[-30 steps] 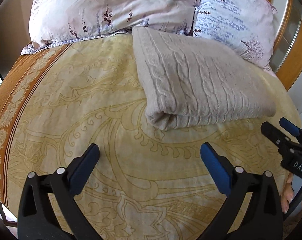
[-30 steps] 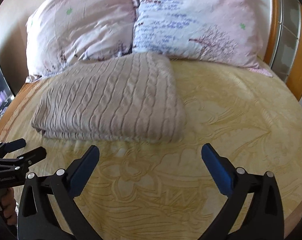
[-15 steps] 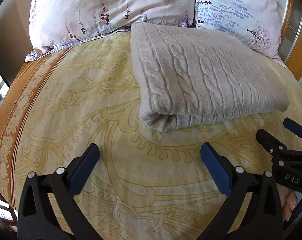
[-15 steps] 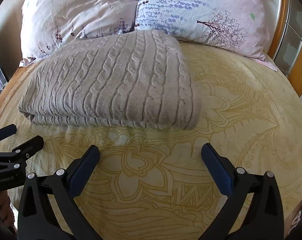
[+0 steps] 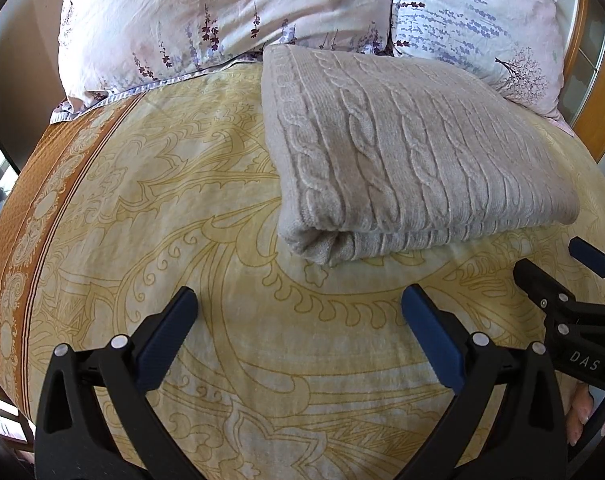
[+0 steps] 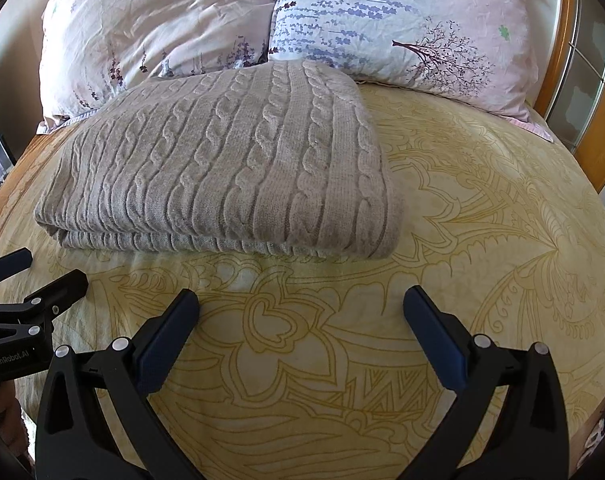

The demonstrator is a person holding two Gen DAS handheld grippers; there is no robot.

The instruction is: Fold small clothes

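Observation:
A beige cable-knit sweater (image 5: 402, 152) (image 6: 230, 164) lies folded into a thick rectangle on the yellow patterned bedspread (image 5: 182, 208) (image 6: 482, 220), its far end against the pillows. My left gripper (image 5: 298, 312) hovers open over bare bedspread, short of the sweater's near left corner. My right gripper (image 6: 300, 312) is open too, just in front of the sweater's near folded edge. Neither touches the knit. Each gripper shows at the side of the other's view: the right gripper (image 5: 550, 268), the left gripper (image 6: 38, 272).
Two floral pillows (image 5: 230, 16) (image 6: 402, 24) lean at the head of the bed. A wooden bed frame (image 6: 558, 60) and a glass panel run along the right. An orange border band (image 5: 26, 208) marks the bedspread's left edge. Fingers of a hand (image 5: 580, 412) show at the right.
Both grippers have moved forward toward the sweater, which now looms larger in both views. Both stay open. The sweater has not moved.

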